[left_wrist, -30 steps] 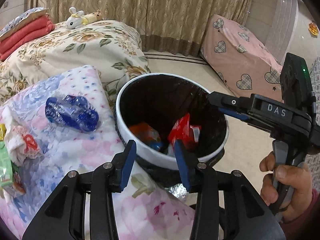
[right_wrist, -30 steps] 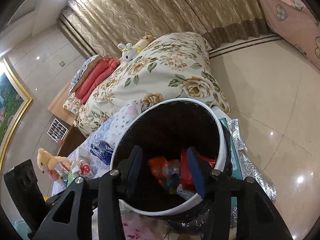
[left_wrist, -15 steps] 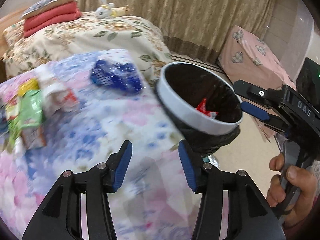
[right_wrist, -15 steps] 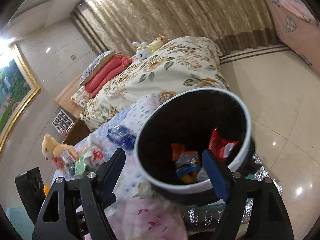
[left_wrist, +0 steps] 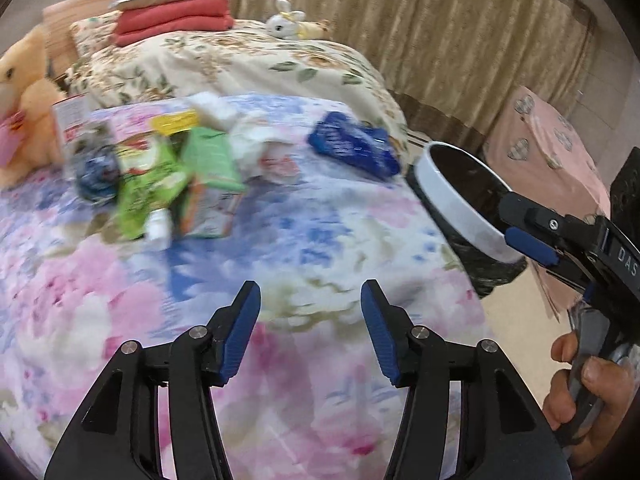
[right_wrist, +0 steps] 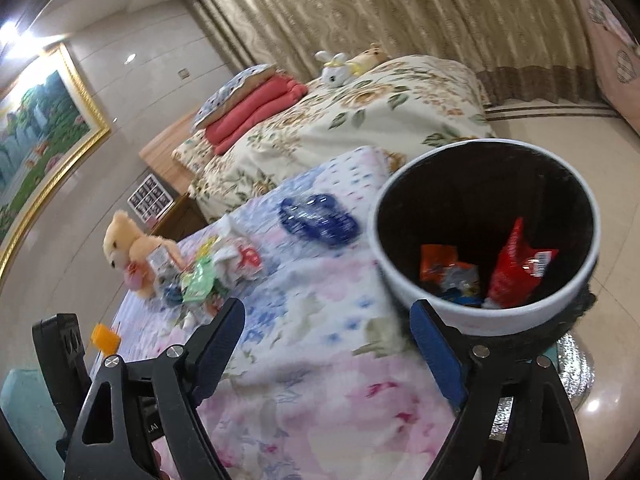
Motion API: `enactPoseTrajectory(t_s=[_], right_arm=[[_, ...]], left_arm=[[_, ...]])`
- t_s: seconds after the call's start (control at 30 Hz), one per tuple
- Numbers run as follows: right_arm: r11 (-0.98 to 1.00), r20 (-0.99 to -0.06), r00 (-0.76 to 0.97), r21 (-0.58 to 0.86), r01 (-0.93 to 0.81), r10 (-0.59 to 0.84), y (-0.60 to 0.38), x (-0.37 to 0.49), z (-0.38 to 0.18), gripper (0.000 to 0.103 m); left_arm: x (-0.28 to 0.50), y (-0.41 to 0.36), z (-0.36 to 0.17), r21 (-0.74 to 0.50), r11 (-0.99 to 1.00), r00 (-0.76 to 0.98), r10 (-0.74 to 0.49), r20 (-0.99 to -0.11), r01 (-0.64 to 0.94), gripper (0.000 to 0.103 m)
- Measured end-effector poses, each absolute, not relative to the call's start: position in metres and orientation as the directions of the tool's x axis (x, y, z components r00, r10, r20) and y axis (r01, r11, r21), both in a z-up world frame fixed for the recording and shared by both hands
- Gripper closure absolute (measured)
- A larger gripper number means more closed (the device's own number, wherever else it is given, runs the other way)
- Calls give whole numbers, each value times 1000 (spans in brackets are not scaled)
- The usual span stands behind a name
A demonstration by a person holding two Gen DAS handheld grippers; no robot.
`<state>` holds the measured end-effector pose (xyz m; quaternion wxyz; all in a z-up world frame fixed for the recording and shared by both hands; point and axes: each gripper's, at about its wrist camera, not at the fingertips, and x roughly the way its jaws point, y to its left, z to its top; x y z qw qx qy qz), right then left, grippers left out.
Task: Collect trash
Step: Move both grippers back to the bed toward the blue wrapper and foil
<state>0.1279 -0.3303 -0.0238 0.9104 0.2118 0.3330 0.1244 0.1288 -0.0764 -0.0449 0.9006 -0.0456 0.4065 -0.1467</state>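
A white-rimmed bin point(right_wrist: 486, 322) with a black liner stands at the bed's right edge; a red wrapper point(right_wrist: 514, 268) and an orange wrapper point(right_wrist: 438, 262) lie inside. On the floral bedspread point(left_wrist: 320, 248) lie a blue crumpled wrapper point(left_wrist: 354, 150) and a heap of green packets point(left_wrist: 188, 176) and white tissue point(left_wrist: 256, 144). My left gripper point(left_wrist: 310, 330) hovers over bare bedspread, its jaws opening, nothing between them. My right gripper point(right_wrist: 328, 344) is beside the bin, its jaws opening wide and empty. The bin point(left_wrist: 464, 204) and the right gripper point(left_wrist: 532, 236) also show in the left wrist view.
A plush bear point(right_wrist: 128, 252) sits at the far end of the trash heap. Behind lies a second bed point(left_wrist: 248, 64) with folded red blankets point(left_wrist: 172, 22) and a toy rabbit point(left_wrist: 286, 24). A pink heart-patterned cover point(left_wrist: 548, 140) and tiled floor point(right_wrist: 560, 132) lie right of the bin.
Both grippers have swung left from above the bin to over the bedspread. Both sets of jaws have widened, the right far more. The trash heap has come into the left wrist view.
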Motion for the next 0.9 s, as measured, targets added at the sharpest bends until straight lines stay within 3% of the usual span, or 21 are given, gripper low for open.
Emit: enactPoseTrajectory(t_s=[0.9], right_arm=[[950, -633, 711, 163, -265, 307, -260, 221, -15, 14]], left_arm=[[186, 34, -54, -166, 986, 659, -105, -745, -30, 45]])
